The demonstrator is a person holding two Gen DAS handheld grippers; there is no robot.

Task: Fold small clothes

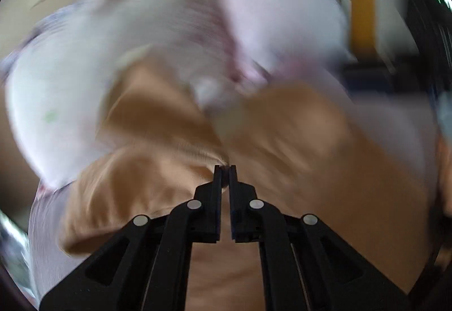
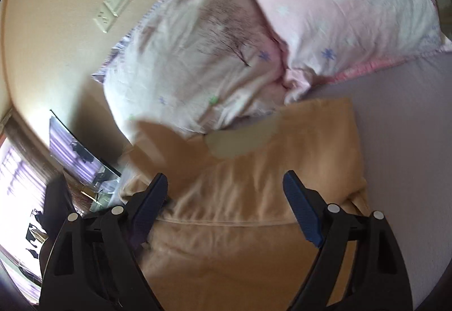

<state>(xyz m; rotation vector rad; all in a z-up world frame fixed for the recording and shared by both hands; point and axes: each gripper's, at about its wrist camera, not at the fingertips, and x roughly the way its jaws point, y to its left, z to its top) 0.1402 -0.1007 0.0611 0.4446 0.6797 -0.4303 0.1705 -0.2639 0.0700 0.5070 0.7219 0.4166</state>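
A tan garment [image 2: 254,175] lies on the pale lilac bed sheet [image 2: 401,119], partly folded with a seam across it. My right gripper [image 2: 226,184] is open and hovers just above the garment, its blue-padded fingers [image 2: 302,209] spread on either side of the fabric. In the left wrist view the same tan garment [image 1: 158,175] fills the lower half, blurred by motion. My left gripper [image 1: 225,170] is shut on a pinched fold of the tan garment and holds it up.
Two pale pink pillows with small star prints [image 2: 339,9] [image 2: 183,62] lie beyond the garment at the head of the bed. A cream wall with a switch plate [image 2: 113,9] is behind them. A window and dark furniture [image 2: 73,158] are at the left.
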